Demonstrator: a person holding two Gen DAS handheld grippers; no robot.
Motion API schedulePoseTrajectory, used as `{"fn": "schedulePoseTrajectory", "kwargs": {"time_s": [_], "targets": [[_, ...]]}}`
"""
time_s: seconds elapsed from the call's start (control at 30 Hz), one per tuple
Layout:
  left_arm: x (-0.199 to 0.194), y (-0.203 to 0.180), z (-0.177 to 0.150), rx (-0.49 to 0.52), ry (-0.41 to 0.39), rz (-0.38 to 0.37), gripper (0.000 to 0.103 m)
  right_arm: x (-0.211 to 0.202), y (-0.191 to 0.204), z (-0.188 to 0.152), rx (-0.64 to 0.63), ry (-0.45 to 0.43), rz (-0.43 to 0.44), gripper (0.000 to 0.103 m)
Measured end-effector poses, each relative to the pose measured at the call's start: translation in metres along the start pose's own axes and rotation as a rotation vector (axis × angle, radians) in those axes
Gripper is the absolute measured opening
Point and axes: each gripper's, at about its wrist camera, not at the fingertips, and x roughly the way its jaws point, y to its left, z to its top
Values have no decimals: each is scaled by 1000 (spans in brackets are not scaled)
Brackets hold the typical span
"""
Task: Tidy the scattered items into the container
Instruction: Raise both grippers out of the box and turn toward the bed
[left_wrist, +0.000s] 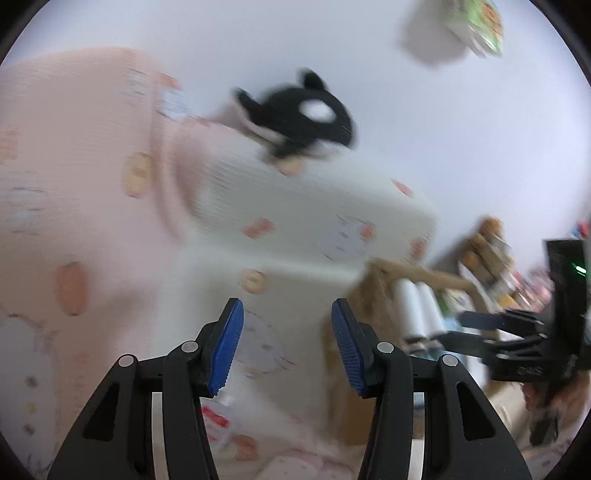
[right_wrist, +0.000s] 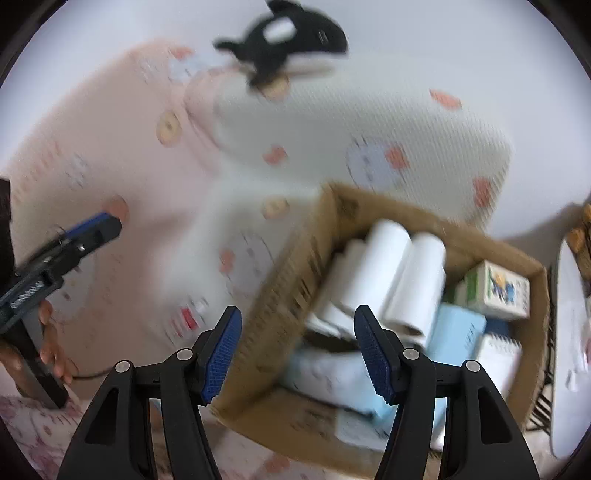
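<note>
From my station, left to right: my left gripper (left_wrist: 287, 347) stands wide open with nothing between its blue pads, angled down over the pink-and-white printed bedding (left_wrist: 92, 206). I judge it is empty because it is heading for the next stray item.

That item is most likely the black-and-white orca plush (left_wrist: 295, 118), lying at the far edge of the white printed pillow (left_wrist: 314, 206), well apart from the box. A green-printed carton (left_wrist: 480, 26) also lies loose, far off on the white sheet.

The cardboard box (right_wrist: 280, 280), the container, sits against the pillow and already holds white rolls (right_wrist: 391, 273), pale blue packs (right_wrist: 458, 332) and a small printed carton (right_wrist: 498, 291).

My right gripper (right_wrist: 297, 354) hangs open and empty over the box's near corner.

Obstruction: the raised pillow lies between both grippers and the plush. Both views are blurred.
</note>
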Motion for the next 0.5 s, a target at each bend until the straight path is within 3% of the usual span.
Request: {"fn": "schedulePoseTrajectory", "kwargs": {"time_s": [0.13, 0.27, 0.5], "targets": [[-18, 3, 1, 17, -72, 116, 62, -12, 29, -1, -108, -160, -20, 69], [-24, 6, -1, 41, -91, 129, 62, -12, 65, -12, -219, -239, 58, 72], [-9, 20, -12, 82, 20, 204, 60, 9, 90, -14, -193, -286, 147, 72]]}}
